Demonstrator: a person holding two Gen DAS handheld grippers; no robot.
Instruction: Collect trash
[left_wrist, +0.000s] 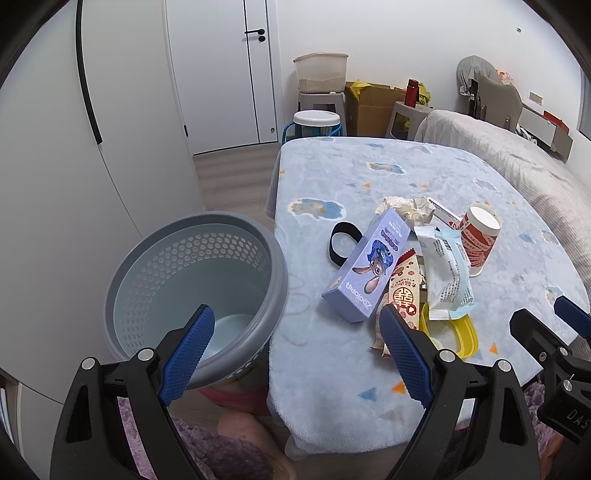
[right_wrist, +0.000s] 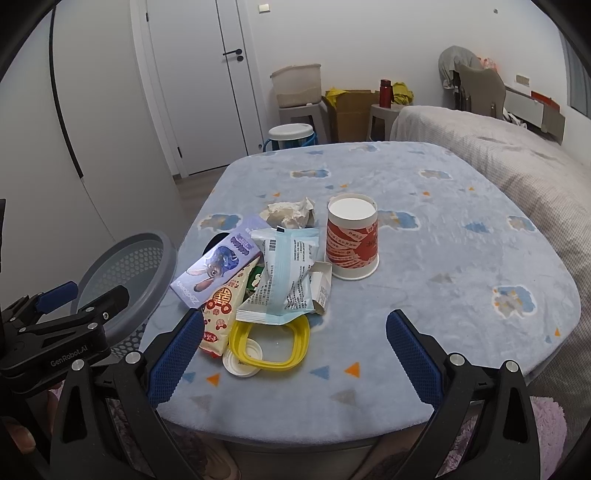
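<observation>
A pile of trash lies on the blue blanket-covered table (right_wrist: 424, 236): a purple Zootopia box (left_wrist: 365, 266) (right_wrist: 218, 266), a white-and-blue wrapper (right_wrist: 288, 277) (left_wrist: 447, 273), a red-and-cream snack packet (right_wrist: 225, 314), a yellow-rimmed lid (right_wrist: 295, 354), crumpled paper (right_wrist: 291, 214), and an upside-down red-and-white paper cup (right_wrist: 352, 240) (left_wrist: 480, 236). A grey perforated bin (left_wrist: 192, 291) (right_wrist: 125, 280) stands left of the table. My left gripper (left_wrist: 295, 354) is open and empty between bin and pile. My right gripper (right_wrist: 295, 362) is open and empty, low at the table's near edge.
A black band (left_wrist: 345, 243) lies beside the box. A bed (right_wrist: 498, 155) borders the table on the right. Behind are white doors (left_wrist: 221, 74), stools, a cardboard box (left_wrist: 373, 107) and a blue-white bucket (left_wrist: 316, 123). Wood floor lies left of the table.
</observation>
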